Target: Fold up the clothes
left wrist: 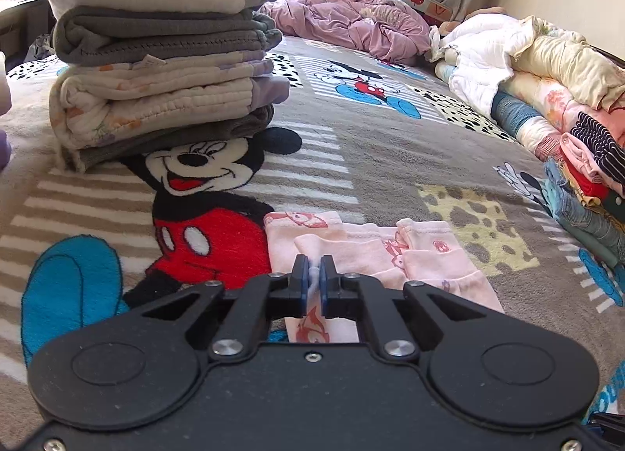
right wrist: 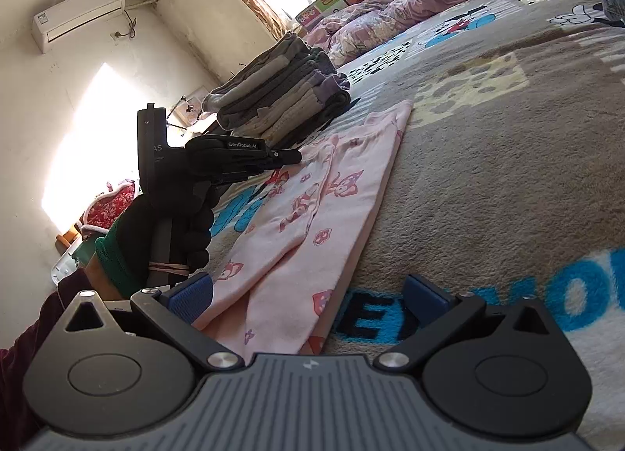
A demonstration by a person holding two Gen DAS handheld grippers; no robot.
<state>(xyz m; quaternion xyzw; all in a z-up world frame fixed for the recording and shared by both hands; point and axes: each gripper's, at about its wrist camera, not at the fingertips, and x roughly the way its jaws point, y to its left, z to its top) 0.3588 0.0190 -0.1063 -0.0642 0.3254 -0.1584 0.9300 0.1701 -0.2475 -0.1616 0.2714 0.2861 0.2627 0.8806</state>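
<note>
The left gripper (left wrist: pixel 312 271) has its jaws pressed together on a fold of the pink garment (left wrist: pixel 375 255), which lies flat on the bed's cartoon blanket (left wrist: pixel 390 161); its near end is hidden behind the gripper body. The right gripper (right wrist: pixel 308 294) has its jaws spread, straddling the garment's near corner. Beyond stands a stack of folded clothes (left wrist: pixel 164 60). At the right edge, a pile of clothing (left wrist: pixel 586 177) is cut off.
</note>
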